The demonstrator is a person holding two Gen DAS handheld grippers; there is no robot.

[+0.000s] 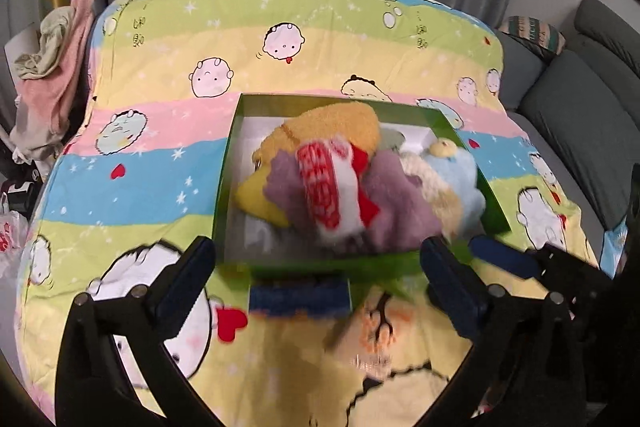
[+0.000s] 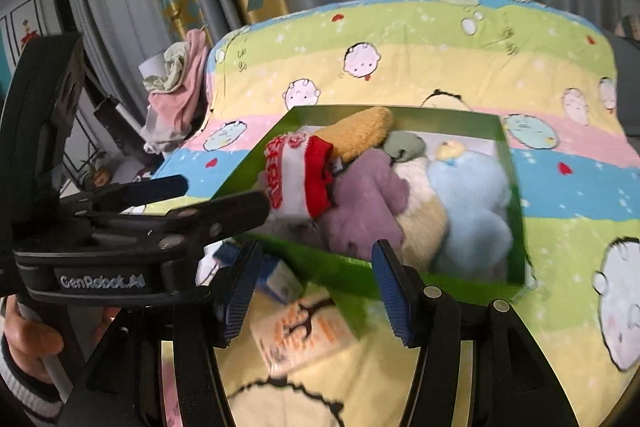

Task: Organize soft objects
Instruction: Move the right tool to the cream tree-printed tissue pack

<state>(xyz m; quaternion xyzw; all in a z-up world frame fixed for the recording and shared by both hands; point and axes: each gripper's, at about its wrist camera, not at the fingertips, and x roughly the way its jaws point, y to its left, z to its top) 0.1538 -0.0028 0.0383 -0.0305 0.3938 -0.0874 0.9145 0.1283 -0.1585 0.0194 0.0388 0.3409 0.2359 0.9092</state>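
A green box (image 1: 222, 183) (image 2: 517, 211) lies on the cartoon blanket (image 1: 160, 155), packed with soft things. Among them are an orange plush (image 1: 336, 127) (image 2: 360, 133), a red-and-white sock (image 1: 328, 187) (image 2: 296, 175), a purple fluffy piece (image 1: 396, 211) (image 2: 364, 203) and a light blue one (image 1: 464, 183) (image 2: 472, 203). My left gripper (image 1: 320, 275) (image 2: 224, 193) is open just in front of the box's near wall, holding nothing. My right gripper (image 2: 316, 291) is open too, over the near wall, with nothing in it; one of its pads (image 1: 500, 259) shows at the right of the left wrist view.
A printed flap (image 1: 300, 297) lies in front of the box. Pink and pale clothes (image 1: 52, 75) (image 2: 176, 95) are heaped at the blanket's left edge. A grey sofa (image 1: 580, 115) runs along the right. Curtains hang behind. A hand (image 2: 28, 343) holds the left gripper's handle.
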